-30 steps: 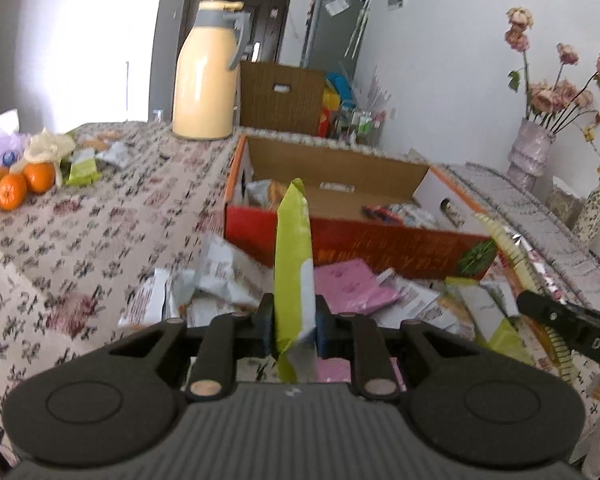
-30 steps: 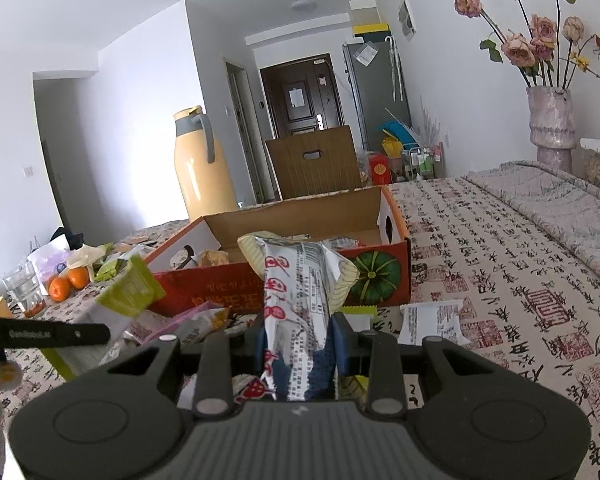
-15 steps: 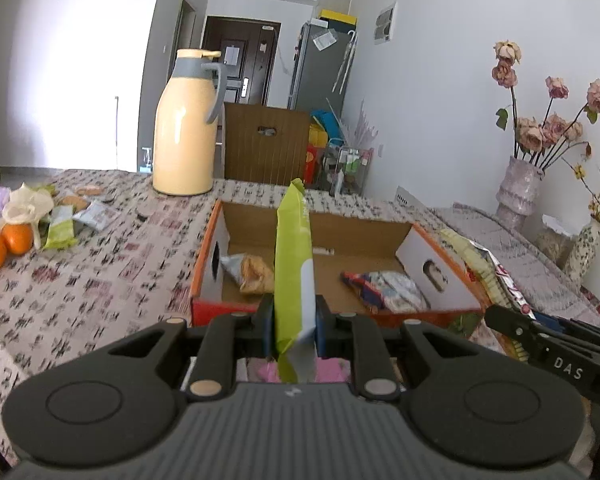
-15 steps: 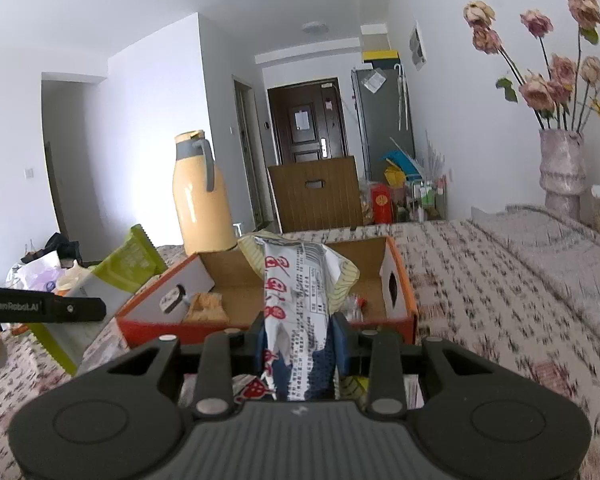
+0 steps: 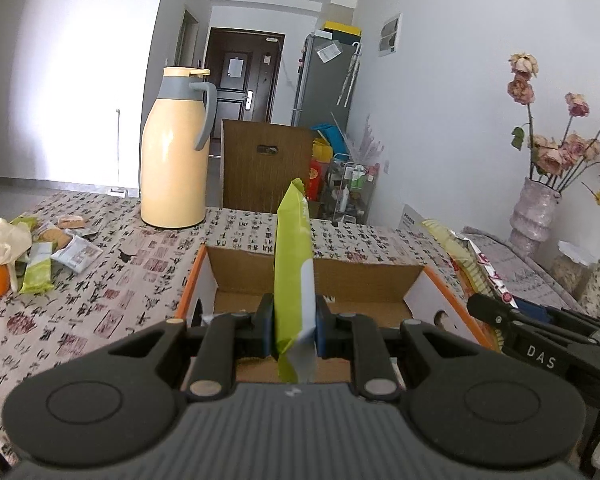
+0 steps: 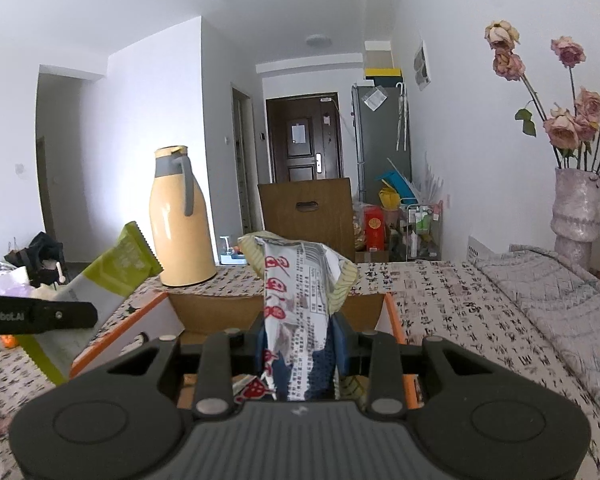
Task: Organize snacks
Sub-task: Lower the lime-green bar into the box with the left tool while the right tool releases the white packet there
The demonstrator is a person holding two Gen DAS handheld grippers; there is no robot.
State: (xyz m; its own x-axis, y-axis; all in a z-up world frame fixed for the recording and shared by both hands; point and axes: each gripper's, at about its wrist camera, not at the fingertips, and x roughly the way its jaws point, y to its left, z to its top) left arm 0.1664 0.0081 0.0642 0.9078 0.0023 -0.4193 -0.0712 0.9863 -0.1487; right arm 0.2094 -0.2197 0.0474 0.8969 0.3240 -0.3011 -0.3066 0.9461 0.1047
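Claws (image 5: 292,330) (image 6: 298,346) grip one snack packet (image 5: 294,276) (image 6: 296,304) each over one box (image 5: 320,274).

A lived-in home dining area: a table under a calligraphy-print tablecloth (image 5: 112,280), a cream thermos jug (image 5: 175,152) at 11 o'clock, dried roses in a vase (image 6: 576,208) at 2 o'clock. Straight ahead at 12, a dark entrance door (image 6: 302,140) and grey refrigerator (image 5: 324,80) close the hallway.

- "DAS" in white on the black side of the right gripper (image 5: 540,350), left wrist view.
- "enRobot.AI", cut at frame edge, on the left gripper (image 6: 32,315), right wrist view.
- Red characters on held white snack packet (image 6: 296,308): unreadable.
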